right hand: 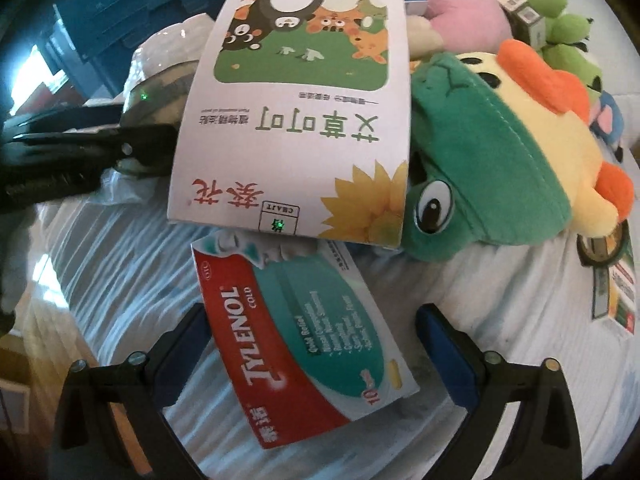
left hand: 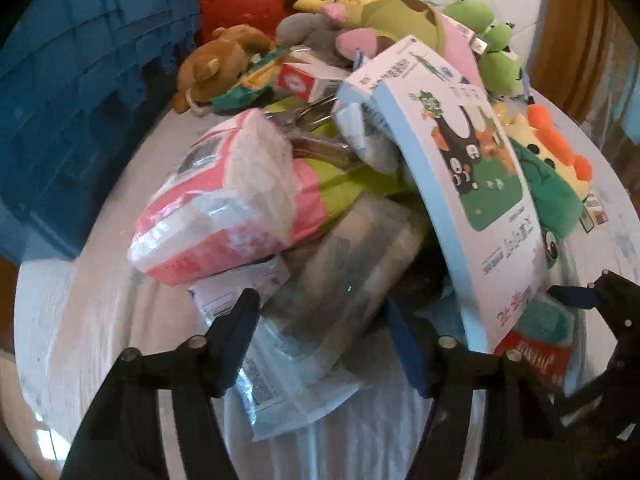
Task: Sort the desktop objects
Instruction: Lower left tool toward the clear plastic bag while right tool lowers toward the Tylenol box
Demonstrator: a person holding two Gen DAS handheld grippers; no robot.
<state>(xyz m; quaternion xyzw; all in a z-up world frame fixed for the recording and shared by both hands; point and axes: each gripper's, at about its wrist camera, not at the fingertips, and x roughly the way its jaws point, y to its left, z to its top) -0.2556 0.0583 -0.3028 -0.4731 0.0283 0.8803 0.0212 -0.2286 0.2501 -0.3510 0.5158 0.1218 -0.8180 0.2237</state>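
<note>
Left claw (left hand: 324, 332) sits spread wide around a clear plastic packet (left hand: 316, 344), blue crate (left hand: 88, 92) off to its side. Right view only: right claw (right hand: 312, 332) gaping around the Tylenol box (right hand: 308, 340) on the bench (right hand: 500, 320), under the cartoon-animal box (right hand: 296, 120).

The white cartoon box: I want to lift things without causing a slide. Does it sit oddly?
Yes. The white cartoon box does not lie flat: it leans across the heap, its lower edge over the Tylenol box and its side against the green frog plush. Both tools, left and right, are open.
</note>
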